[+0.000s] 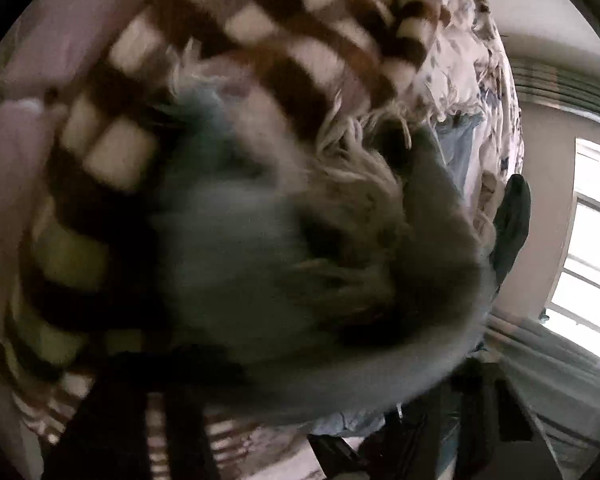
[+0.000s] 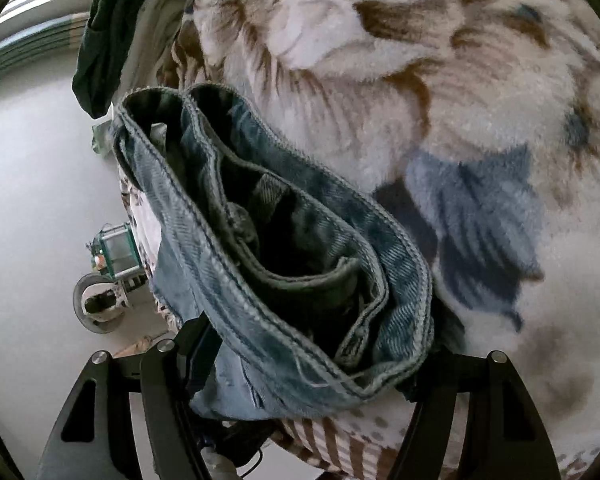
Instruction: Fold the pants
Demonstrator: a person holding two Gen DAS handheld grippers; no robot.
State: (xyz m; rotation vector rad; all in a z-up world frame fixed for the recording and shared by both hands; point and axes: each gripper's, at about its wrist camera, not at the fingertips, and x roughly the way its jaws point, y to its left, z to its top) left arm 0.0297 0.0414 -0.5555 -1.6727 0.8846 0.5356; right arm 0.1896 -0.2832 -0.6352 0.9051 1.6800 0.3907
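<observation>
Blue denim pants (image 2: 284, 240), bunched with hems showing, are seen draped across the right gripper (image 2: 300, 364) at 6 o'clock, over a floral fleece blanket (image 2: 440, 80) toward 1 o'clock.

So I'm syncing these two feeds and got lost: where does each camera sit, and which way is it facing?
Left wrist: on the left gripper, pressed close to frayed, blurred jeans over a brown checked blanket; its dark fingers show only dimly at the bottom.
Right wrist: on the right gripper, looking along black fingers at the jeans' waistband against a floral fleece blanket, floor to the left.
Shared: the jeans and the dark green garment.
</observation>
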